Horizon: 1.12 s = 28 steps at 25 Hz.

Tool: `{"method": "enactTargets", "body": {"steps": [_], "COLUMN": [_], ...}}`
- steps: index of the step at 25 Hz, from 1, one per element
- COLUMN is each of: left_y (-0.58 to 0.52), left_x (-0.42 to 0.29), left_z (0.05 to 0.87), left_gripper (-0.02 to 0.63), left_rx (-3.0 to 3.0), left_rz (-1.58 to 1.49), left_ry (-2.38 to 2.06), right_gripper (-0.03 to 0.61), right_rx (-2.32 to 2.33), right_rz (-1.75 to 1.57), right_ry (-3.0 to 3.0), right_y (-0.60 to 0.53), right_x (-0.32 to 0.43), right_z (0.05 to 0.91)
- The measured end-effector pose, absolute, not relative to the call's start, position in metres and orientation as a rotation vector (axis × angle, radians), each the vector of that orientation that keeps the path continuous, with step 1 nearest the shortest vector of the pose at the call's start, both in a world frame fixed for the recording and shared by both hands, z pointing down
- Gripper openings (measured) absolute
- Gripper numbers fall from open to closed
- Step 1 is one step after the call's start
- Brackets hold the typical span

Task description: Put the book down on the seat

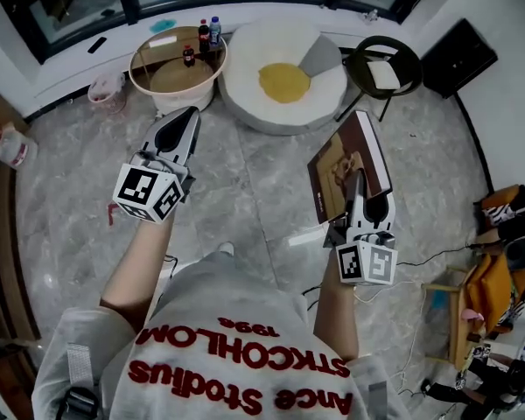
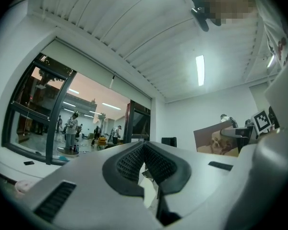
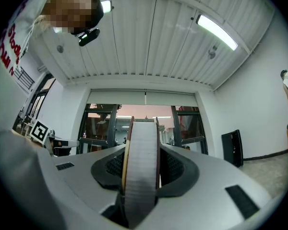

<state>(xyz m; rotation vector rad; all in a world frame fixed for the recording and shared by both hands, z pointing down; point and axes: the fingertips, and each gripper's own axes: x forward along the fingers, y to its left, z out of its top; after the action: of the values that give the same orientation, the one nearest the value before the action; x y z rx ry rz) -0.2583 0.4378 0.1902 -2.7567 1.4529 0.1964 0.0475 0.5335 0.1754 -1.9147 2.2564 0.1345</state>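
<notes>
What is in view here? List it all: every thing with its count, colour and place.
book: one, brown cover, held over the floor, right of centre
round seat: one, white, on the floor ahead
cushion: one, yellow, on the round seat
round table: one, tan, left of the round seat
bottles: three, dark, on the round table
chair: one, black, right of the round seat
box: one, black, by the right wall
left gripper: one, grey, jaws together, empty
right gripper: one, grey, shut on the book
</notes>
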Motion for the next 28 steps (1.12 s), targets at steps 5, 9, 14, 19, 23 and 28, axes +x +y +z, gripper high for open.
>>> {"method": "enactTargets", "body": {"steps": [5,9,14,19,23,28], "left_y": [0.397,0.372,0.352,0.340,0.330,0.312], "left_x": [-0.265,-0.271,-0.280,-0.282,-0.281,-0.280], "left_z": [0.198,0.201,0.212,0.223,0.229,0.235], "left_gripper": [0.014,0.015,0.014,0.014,0.014,0.014], "left_rx": [-2.798,-2.823,-2.841,-2.846,-2.847,-2.832], "left_rz": [0.193,0.208,0.218,0.195,0.178,0.189], "left_ry": [1.414,1.411,1.456,1.475,1.484,1.527], "right_gripper": [0.161,0.161,0.161,0.161,0.161,0.161], "right_rx": [-1.903,-1.935,-1.931,-1.920,-1.889,-1.853], "right_rz": [0.104,0.083,0.073,0.058,0.007,0.007], "right_ry": [2.257,2.278,2.312,2.323,2.312,2.318], "right_y": [0.494,0.471,0.450,0.433,0.417,0.391], "right_x": [0.028,0.023,0.021,0.022,0.023,0.029], "right_z": [0.178,0.185,0.192,0.198,0.203,0.209]}}
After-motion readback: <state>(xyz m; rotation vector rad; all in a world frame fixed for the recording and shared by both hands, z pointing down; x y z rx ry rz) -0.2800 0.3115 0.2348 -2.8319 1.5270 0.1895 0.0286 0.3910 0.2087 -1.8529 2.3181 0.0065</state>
